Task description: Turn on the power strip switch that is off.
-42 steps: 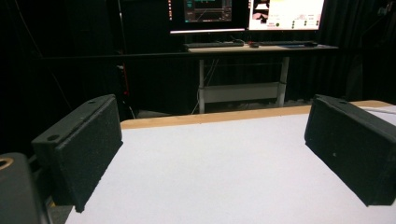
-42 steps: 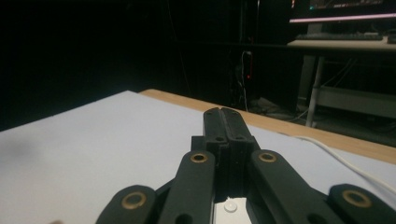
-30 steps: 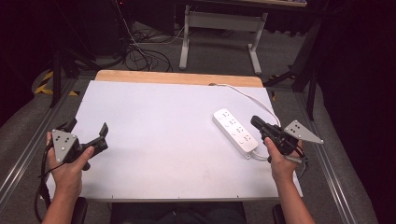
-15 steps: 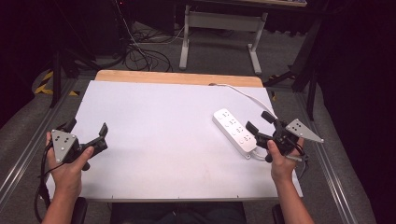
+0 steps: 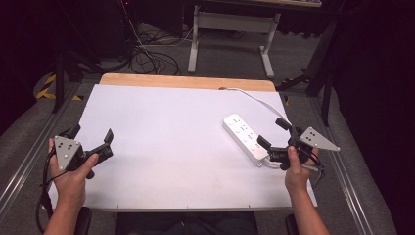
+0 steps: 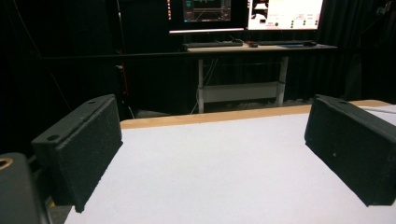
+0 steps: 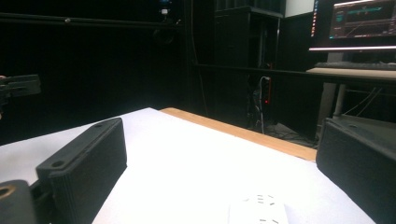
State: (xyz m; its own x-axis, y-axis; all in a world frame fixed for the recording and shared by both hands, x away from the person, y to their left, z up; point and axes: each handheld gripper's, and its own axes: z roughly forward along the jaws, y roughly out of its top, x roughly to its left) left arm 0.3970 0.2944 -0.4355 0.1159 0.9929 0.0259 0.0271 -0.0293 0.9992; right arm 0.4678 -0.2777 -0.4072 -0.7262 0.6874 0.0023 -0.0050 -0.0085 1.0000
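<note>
A white power strip (image 5: 244,137) lies at an angle on the right half of the white tabletop (image 5: 171,147); its near end (image 7: 258,211) shows low in the right gripper view. My right gripper (image 5: 272,132) hovers at that near end. Its jaws have just been opening and stand wide apart, with nothing pressed between them (image 7: 219,140). My left gripper (image 5: 91,133) is held over the table's left edge, also open, with bare table between its jaws (image 6: 212,126).
The strip's white cable (image 5: 259,100) curves off toward the far right corner. A wooden strip (image 5: 186,81) edges the table's far side. Beyond it stand a desk frame (image 5: 230,29), floor cables (image 5: 147,58) and lit monitors (image 6: 243,11). Metal rails (image 5: 22,166) flank the table.
The right gripper's jaws went from shut to wide open. Both hands stayed where they were, and the left gripper stayed open.
</note>
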